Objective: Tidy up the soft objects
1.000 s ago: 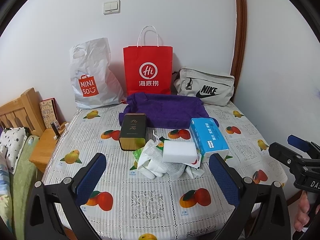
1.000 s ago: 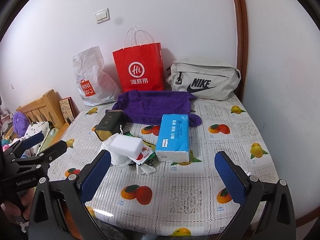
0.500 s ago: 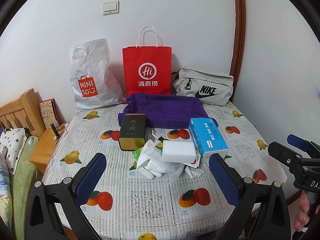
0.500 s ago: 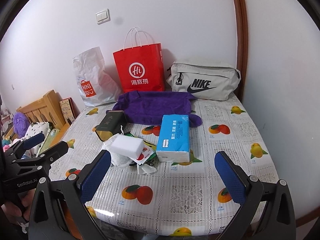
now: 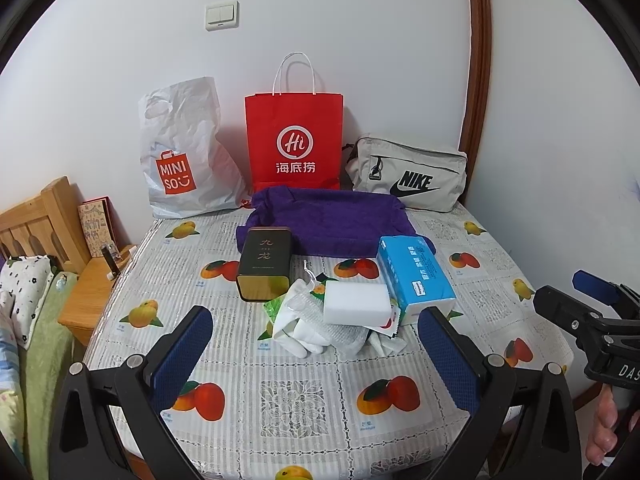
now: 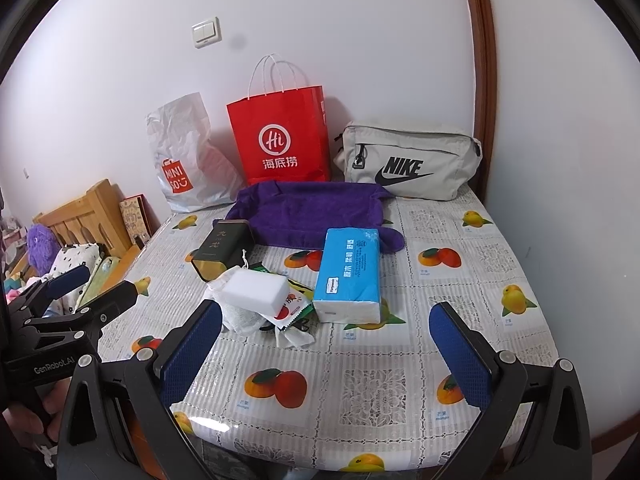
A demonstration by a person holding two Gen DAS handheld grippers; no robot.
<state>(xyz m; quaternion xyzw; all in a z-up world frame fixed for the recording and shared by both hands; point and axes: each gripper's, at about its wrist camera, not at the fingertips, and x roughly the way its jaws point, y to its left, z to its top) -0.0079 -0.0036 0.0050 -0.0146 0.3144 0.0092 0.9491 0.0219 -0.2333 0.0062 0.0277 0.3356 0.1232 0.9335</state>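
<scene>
Purple cloth [image 5: 324, 220], three bags

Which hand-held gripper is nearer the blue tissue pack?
Right, marginally. The right hand-held gripper faces the blue tissue pack almost head-on; from the left hand-held gripper it lies off right. Both are open, short of it.

Legible markings, taken from the red paper bag [image 5: 294, 140]: it bears "Hi" in a circle above "海底捞". Left of it, the white plastic bag [image 5: 180, 160] reads "MINI SO". Right of it, the grey pouch [image 5: 408, 176] reads "NIKE". In front, the dark tin [image 5: 265, 264] shows "九龙". The left gripper [image 6: 92, 292] body reads "GenRobot.AI".
</scene>
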